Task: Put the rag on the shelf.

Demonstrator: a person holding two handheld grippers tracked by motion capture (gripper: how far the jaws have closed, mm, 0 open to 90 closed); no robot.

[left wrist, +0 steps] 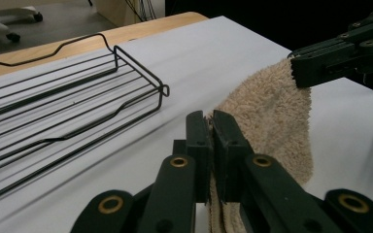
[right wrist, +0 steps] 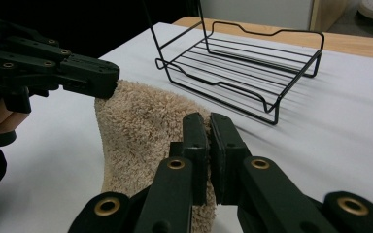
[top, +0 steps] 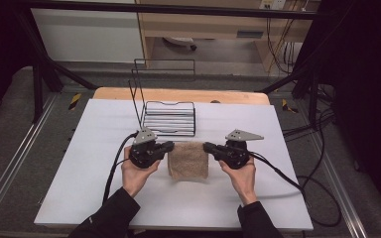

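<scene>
A: High view check. Where is the towel [top: 188, 161]?

B: Between the grippers, at mid-table. Its far edge runs left to right; the rest hangs toward the near side.

A: Tool state?

B: Left gripper [top: 170, 145] clamps the far-left corner. Right gripper [top: 207, 147] clamps the far-right corner.

A: Clearance?

B: Rack [top: 170, 118] sits just beyond the far edge. Bare table [top: 104, 198] lies left, right and near.
</scene>
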